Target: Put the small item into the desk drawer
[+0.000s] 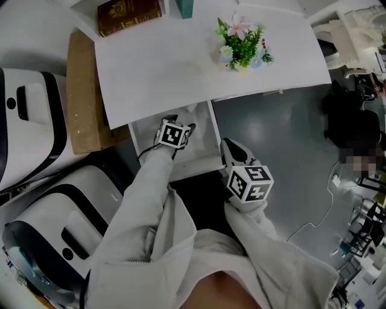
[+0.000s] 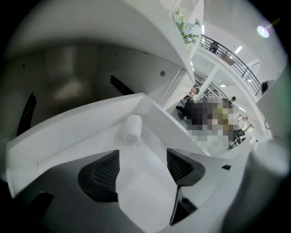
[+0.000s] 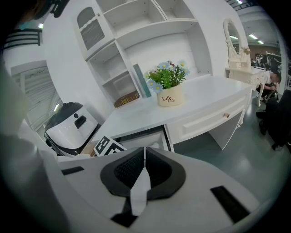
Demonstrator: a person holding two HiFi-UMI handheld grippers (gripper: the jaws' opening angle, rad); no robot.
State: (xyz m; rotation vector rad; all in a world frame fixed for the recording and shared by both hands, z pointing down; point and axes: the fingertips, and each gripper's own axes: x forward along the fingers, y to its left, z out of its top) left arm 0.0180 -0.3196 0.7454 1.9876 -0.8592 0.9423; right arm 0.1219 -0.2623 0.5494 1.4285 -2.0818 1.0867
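Left gripper (image 1: 180,124) is held inside the open desk drawer (image 1: 204,134), pulled out from under the white bench (image 1: 181,66). In the left gripper view its jaws are seen spread wide, with only bare drawer floor between the pads. The small item (image 2: 131,129), a white roll, is seen lying on the drawer floor just ahead of the jaws, beside the drawer's side wall and not touched by them. Right gripper (image 1: 231,149) is held outside the drawer, near its right front corner. In the right gripper view its jaws are seen pressed together with nothing between them. A flower pot (image 1: 243,42) and a brown book (image 1: 128,13) are seen on the bench.
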